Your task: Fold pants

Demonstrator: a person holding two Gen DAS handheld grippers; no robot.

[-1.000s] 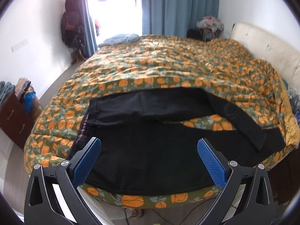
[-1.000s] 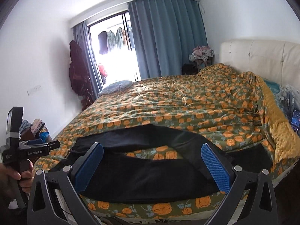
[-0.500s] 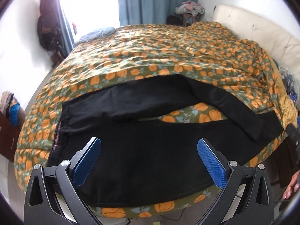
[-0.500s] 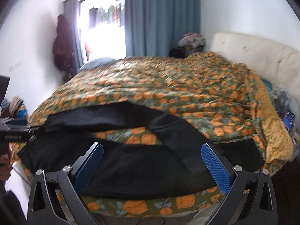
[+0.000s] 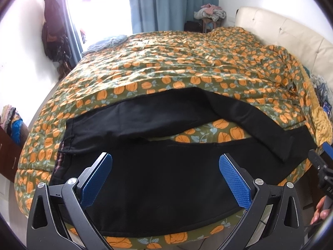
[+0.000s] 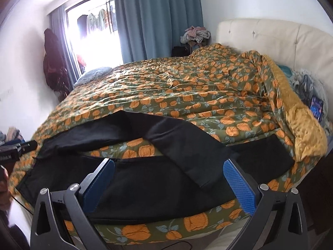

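Note:
Black pants (image 5: 158,173) lie spread along the near edge of the bed, waistband at the left, legs running right. The far leg (image 5: 245,116) bends over and crosses the near leg close to the hems; in the right wrist view the same pants (image 6: 145,179) show that crossing leg end (image 6: 197,166). My left gripper (image 5: 165,179) hovers open above the seat and thigh area, nothing between its blue pads. My right gripper (image 6: 168,182) hangs open over the legs near the crossed end, holding nothing.
The bed carries an orange-pumpkin quilt (image 5: 187,66) with a cream headboard (image 5: 291,33) at the right. A mustard blanket edge (image 6: 299,129) and loose items lie by the headboard. A blue folded cloth (image 5: 108,41) sits at the far corner. A hand (image 5: 320,212) shows at the right.
Both grippers have moved closer to the bed and tilted down over the pants, staying open. The pants have not moved.

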